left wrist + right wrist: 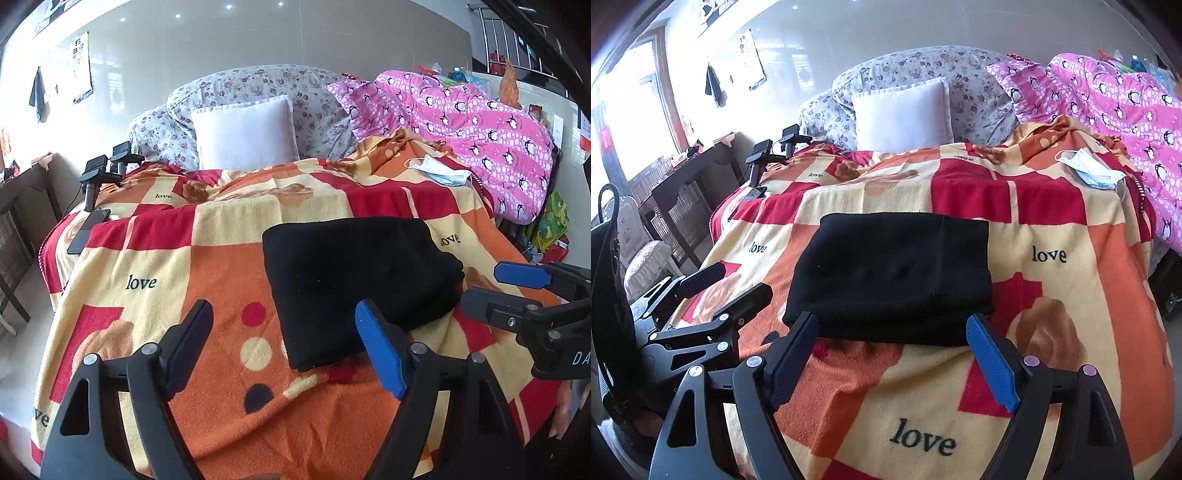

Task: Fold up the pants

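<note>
The black pants point(362, 284) lie folded into a flat rectangle on the orange, red and cream "love" blanket point(155, 266); they also show in the right wrist view point(890, 277). My left gripper point(284, 321) is open and empty, just short of the pants' near left corner. My right gripper point(894, 328) is open and empty, its fingertips at the pants' near edge. The right gripper also shows in the left wrist view point(484, 284) at the right, and the left gripper in the right wrist view point(738, 280) at the left.
A white pillow point(245, 133) and a floral quilt point(295, 92) sit at the head of the bed. A pink penguin quilt point(480, 125) lies at the right. A face mask point(439, 171) lies on the blanket. A black camera stand point(99, 173) is at the bed's left edge.
</note>
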{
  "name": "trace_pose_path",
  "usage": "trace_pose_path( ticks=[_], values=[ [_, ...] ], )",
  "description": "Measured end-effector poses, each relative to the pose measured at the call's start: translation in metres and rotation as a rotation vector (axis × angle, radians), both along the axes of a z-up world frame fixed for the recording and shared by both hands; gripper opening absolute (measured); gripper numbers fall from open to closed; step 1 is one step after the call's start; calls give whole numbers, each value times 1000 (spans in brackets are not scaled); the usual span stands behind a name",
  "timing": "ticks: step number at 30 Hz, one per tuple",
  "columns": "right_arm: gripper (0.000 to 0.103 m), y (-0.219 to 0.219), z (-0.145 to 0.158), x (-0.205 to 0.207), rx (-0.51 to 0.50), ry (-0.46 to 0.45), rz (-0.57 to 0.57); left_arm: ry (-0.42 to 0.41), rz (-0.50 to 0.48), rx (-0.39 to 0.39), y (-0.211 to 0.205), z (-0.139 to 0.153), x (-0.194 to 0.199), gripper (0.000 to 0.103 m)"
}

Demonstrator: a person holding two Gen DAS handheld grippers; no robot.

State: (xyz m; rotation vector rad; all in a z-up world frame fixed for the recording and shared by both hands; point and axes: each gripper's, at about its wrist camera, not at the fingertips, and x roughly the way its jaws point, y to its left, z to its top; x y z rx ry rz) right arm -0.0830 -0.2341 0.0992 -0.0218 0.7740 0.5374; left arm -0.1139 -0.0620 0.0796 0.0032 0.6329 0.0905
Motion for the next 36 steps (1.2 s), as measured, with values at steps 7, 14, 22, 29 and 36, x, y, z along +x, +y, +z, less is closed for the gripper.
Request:
trace_pose_path(
  ticks=[7,14,22,29,36],
  values=[
    [84,1,-1,1,-5,10,3,5,-1,0,1,-2,0,80],
    [84,4,-5,2,-12,17,8,17,-6,-1,0,-5,1,80],
    [84,0,-12,6,-14,37,-3,35,-15,-1,-2,-10,4,80],
    [84,1,-14,8,-12,44,0,43,-17,-2,-3,-12,6,80],
    [84,4,-20,10,-17,60,5,50,-19,-3,-3,-15,8,80]
  ],
)
